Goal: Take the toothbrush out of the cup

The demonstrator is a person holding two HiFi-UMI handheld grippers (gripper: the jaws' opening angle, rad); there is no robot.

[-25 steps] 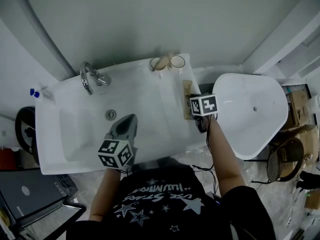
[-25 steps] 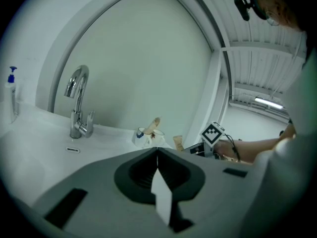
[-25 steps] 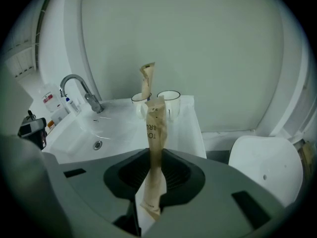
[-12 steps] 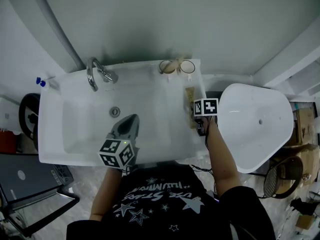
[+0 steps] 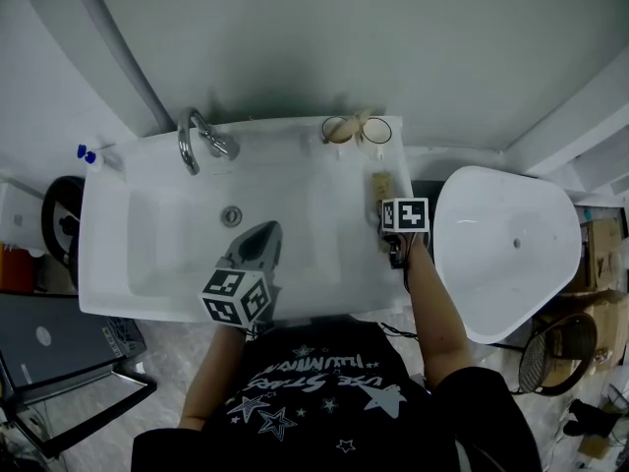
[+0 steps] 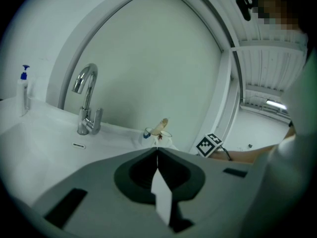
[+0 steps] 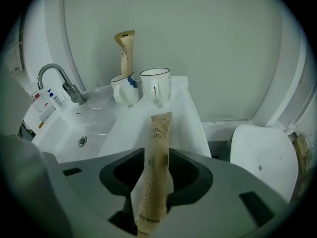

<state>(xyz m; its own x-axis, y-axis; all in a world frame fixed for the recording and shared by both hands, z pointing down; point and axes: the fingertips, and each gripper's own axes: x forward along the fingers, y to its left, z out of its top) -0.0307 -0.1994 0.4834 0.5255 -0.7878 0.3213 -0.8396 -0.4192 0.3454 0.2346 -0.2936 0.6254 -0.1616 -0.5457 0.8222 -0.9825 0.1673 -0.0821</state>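
Right gripper [image 7: 154,155] jaws just spread around tan paper-wrapped toothbrush [image 7: 159,128], which may slide off white sink ledge [image 7: 185,118]; left gripper [image 6: 157,150] pressed together.

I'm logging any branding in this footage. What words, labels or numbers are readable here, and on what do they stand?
"STARS" (probable): white lettering on the person's black T-shirt, seen upside down. Its other words are too distorted to read.
Tan paper sleeve: dark print at both ends, too blurred to read.
Pump bottle: no label can be made out.
White cups: no lettering visible.
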